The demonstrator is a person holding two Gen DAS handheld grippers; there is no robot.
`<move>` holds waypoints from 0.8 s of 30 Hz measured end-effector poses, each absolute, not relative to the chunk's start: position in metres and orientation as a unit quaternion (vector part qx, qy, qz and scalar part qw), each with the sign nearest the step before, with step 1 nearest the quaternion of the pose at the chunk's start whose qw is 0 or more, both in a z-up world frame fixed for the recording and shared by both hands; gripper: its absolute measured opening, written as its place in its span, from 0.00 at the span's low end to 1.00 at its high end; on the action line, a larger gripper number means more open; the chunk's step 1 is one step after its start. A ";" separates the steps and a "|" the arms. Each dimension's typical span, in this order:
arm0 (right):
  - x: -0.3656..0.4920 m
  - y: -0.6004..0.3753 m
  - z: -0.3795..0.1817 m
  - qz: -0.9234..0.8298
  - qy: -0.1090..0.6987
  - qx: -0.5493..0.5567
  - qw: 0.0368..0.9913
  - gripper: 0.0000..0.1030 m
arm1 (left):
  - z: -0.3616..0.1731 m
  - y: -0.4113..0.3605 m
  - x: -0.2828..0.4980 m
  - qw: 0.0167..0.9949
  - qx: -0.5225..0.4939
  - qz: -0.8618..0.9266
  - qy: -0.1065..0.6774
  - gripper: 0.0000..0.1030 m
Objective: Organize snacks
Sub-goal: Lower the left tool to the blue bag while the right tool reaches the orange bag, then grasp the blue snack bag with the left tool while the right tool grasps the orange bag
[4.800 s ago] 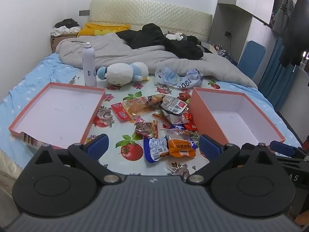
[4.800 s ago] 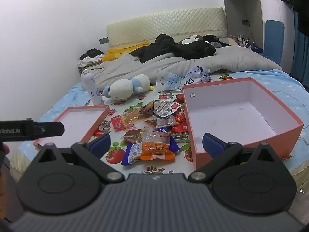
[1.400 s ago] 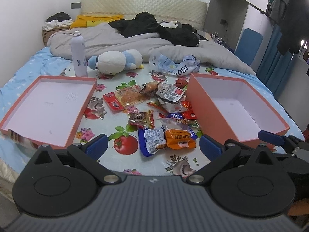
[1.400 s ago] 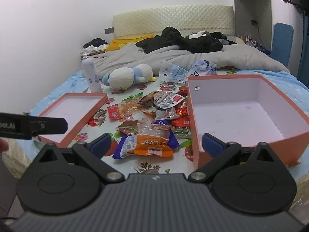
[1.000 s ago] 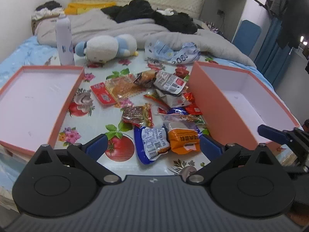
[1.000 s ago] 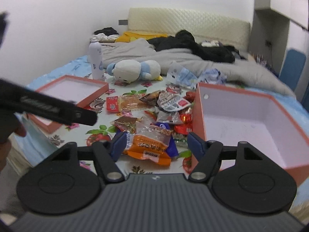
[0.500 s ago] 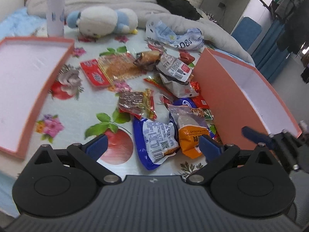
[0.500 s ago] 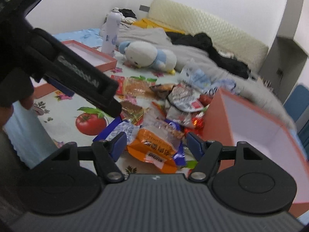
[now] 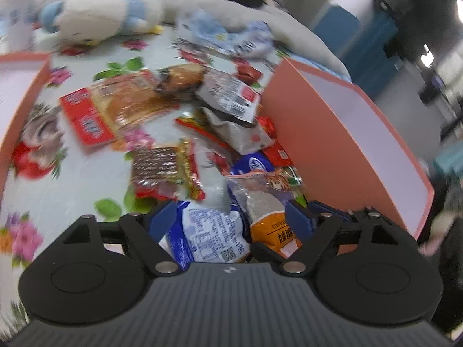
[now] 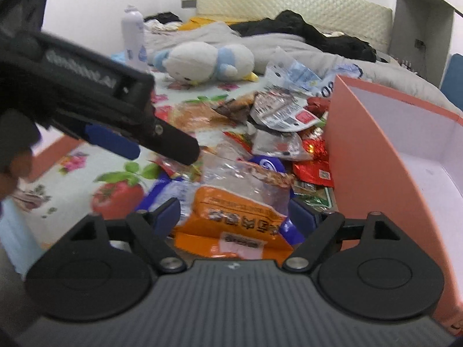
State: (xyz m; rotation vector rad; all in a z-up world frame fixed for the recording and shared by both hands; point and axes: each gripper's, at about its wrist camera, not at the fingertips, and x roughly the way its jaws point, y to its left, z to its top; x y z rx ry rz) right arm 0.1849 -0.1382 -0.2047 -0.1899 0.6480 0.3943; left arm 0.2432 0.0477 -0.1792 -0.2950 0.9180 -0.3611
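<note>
Both of our claws have come down close to the snack pile [image 9: 202, 133] on the bed, and the packets look much bigger than a moment ago. We bring them low because the snacks lie flat on the flowery cloth [image 9: 58, 179], so we must reach down to pick any up.

Our left claw [image 9: 231, 219] is wide and its jaws are closing, with the blue and white packet [image 9: 208, 234] between the fingers, but the pads do not press on it yet. Our right claw [image 10: 234, 217] is wide and its jaws are opening, with the orange packet [image 10: 231, 217] between its fingers, and nothing is squeezed.

We think the deep orange box [image 10: 376, 156] stands just beside the pile so the snacks have a short trip. The flat orange lid [image 9: 17, 86] sits on the other side, well apart from the box.

The snacks are shiny and crinkly: red, brown, orange and blue bags all jumbled on top of each other. They look soft and slippery. The left picture is blurry.
</note>
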 end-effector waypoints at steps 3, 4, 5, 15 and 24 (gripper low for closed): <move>0.191 -0.145 -0.213 0.193 0.337 -0.063 0.919 0.82 | -0.182 0.043 0.251 0.864 -0.110 -0.200 0.449 0.81; 0.191 -0.147 -0.214 0.195 0.340 -0.054 0.918 0.82 | -0.183 0.042 0.253 0.861 -0.102 -0.209 0.453 0.81; 0.191 -0.149 -0.213 0.198 0.341 -0.048 0.918 0.81 | -0.185 0.043 0.255 0.857 -0.097 -0.216 0.457 0.81; 0.175 -0.161 -0.203 0.223 0.364 -0.029 0.904 0.66 | -0.193 0.032 0.264 0.831 -0.023 -0.279 0.481 0.82; 0.164 -0.172 -0.196 0.207 0.395 -0.027 0.894 0.65 | -0.194 0.005 0.263 0.809 0.070 -0.342 0.472 0.83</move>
